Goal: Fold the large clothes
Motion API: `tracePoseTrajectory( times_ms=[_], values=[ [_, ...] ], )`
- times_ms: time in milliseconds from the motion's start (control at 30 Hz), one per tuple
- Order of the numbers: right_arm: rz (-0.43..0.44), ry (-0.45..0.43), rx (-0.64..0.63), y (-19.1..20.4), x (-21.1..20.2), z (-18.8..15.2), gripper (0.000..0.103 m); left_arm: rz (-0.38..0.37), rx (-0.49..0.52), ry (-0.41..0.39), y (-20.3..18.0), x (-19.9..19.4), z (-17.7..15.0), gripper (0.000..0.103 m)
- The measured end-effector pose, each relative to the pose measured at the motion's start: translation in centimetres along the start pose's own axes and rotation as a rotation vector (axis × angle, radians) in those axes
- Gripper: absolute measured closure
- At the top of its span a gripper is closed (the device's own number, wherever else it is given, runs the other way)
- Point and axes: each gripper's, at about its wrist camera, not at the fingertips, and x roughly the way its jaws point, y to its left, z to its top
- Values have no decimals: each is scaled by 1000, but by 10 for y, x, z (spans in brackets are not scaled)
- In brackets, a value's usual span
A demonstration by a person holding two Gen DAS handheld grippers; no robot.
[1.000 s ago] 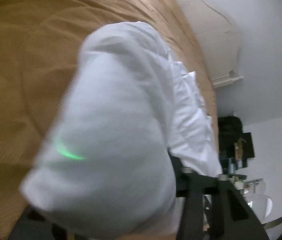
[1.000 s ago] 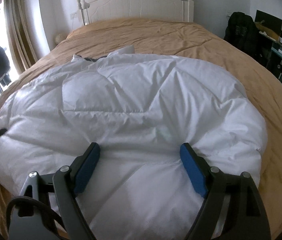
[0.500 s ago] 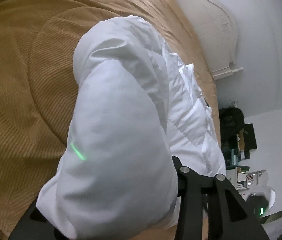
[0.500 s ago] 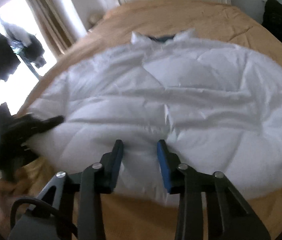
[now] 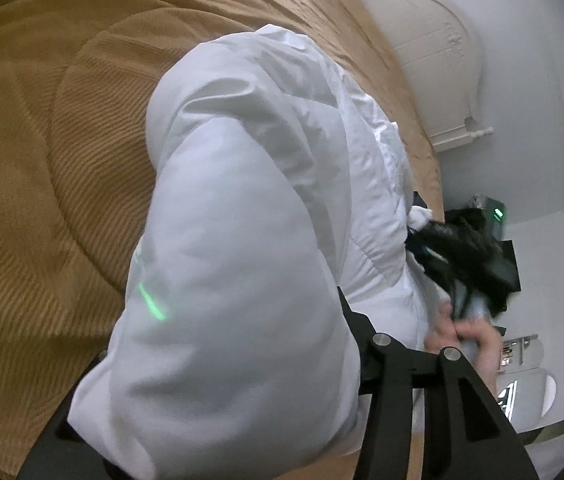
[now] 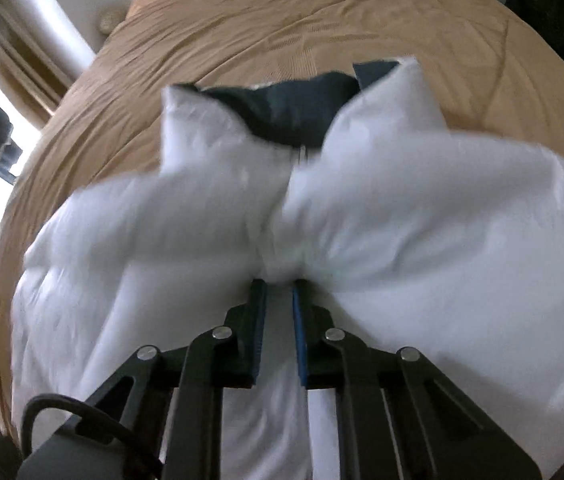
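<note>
surface: bed (image 6: 322, 20) under tan ribbed bedspread | room: white headboard (image 5: 434, 64), curtained window (image 6: 10, 60) | white puffer jacket (image 6: 422, 220) on bed | right tool (image 6: 278, 292) just closing, clamped on jacket fabric | left tool (image 5: 218, 360) just widening, bulky jacket fold between jaws, grip unclear

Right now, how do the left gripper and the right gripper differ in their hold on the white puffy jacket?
The right gripper has just been closing and pinches a thin bunch of the white puffy jacket between its blue pads; the left gripper has been opening, with a thick rounded bulk between its black fingers. The right's jaws stand nearly together; the left's stand wide apart, largely hidden. Both work over the tan bedspread.
</note>
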Motion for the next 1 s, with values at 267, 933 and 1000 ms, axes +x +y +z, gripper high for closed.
tracePoseTrajectory(
  times_ms=[267, 933, 1000],
  values=[
    [-57, 48, -13, -13, 24, 20, 100, 6, -3, 21, 1, 7, 8, 53],
    [53, -6, -77, -28, -61, -127, 99, 43, 70, 6, -1, 13, 12, 51],
    [100, -2, -51, -38, -83, -139, 96, 35, 60, 9, 2, 13, 13, 51]
  ],
)
